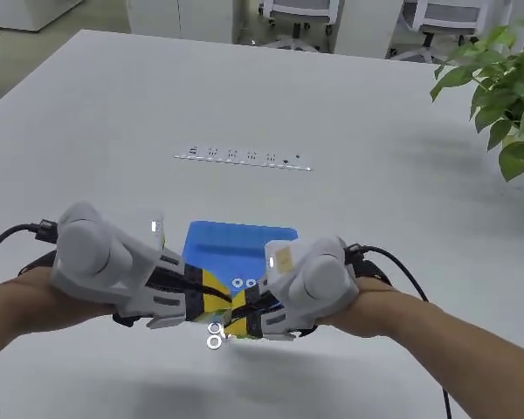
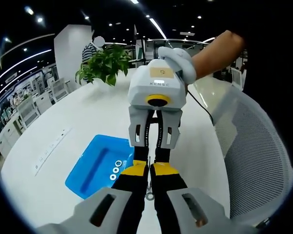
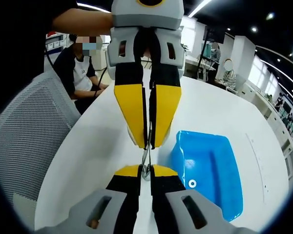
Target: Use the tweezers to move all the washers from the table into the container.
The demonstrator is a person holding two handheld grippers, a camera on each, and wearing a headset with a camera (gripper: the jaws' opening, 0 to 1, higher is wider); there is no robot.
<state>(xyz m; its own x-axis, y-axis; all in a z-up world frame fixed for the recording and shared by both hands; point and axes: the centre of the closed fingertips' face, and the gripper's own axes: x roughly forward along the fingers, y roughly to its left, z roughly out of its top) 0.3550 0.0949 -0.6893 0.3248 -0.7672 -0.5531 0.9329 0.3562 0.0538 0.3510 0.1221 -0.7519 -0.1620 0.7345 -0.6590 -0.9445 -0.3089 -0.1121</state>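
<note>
Pinching thin metal tweezers: left gripper, yellow jaws drawn narrow on shank. Right gripper tip-to-tip opposite, jaws narrow, seemingly nipping same tool; contact too small to confirm. Tweezer long axis runs gripper to gripper, along near edge of blue plastic tray. Two small metal ring washers on white table just below meeting jaws, person's side of tray. Both grippers equally near. Further washers inside tray.
</note>
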